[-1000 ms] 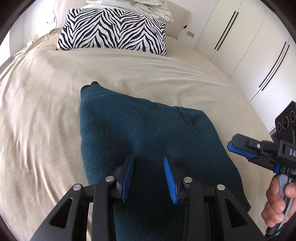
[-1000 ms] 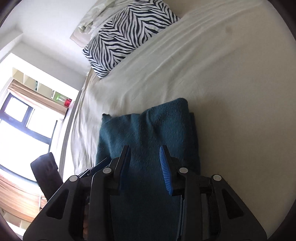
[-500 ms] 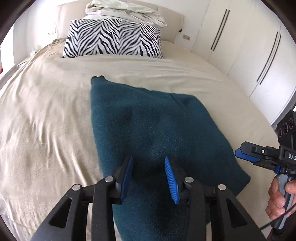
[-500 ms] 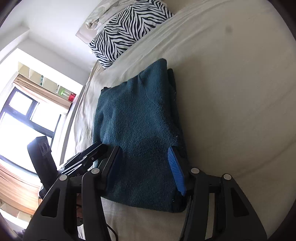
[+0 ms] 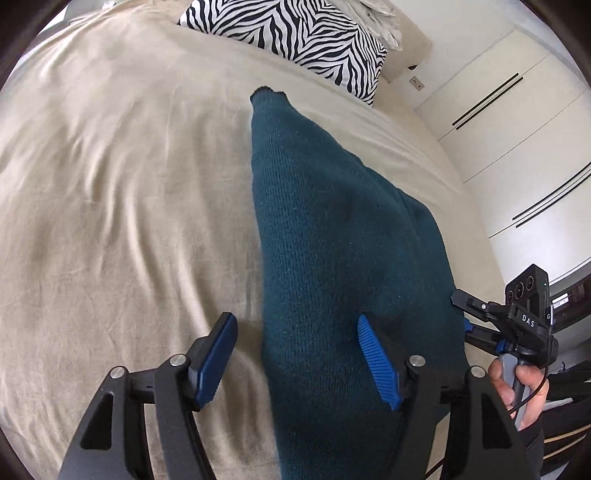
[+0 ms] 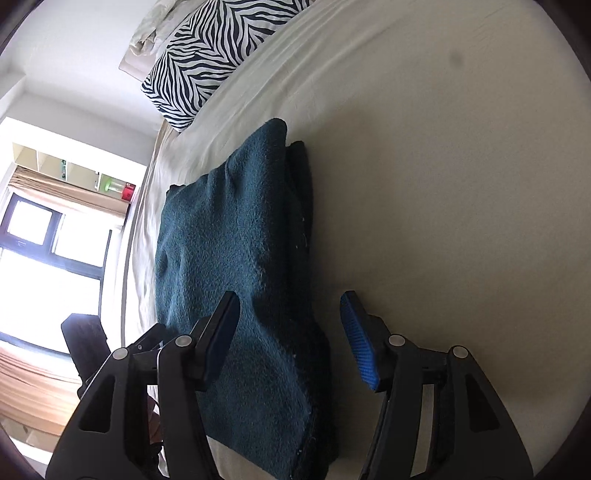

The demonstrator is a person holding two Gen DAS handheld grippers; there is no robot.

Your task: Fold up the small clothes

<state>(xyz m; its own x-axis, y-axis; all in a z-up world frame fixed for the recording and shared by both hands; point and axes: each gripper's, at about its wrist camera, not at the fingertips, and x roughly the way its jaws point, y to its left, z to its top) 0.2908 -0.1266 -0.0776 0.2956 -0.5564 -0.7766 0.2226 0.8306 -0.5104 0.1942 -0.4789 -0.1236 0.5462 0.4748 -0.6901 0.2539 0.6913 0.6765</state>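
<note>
Straddling teal sweater (image 5: 343, 258) edges, apparently untouched: both claws, just opening.

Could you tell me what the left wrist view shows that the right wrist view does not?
Only the left wrist view shows the white wardrobe doors and the hand holding the right tool. Only the right wrist view shows the window and the sweater's stacked right edge. Both show the teal sweater on the bed and the zebra pillow.
</note>
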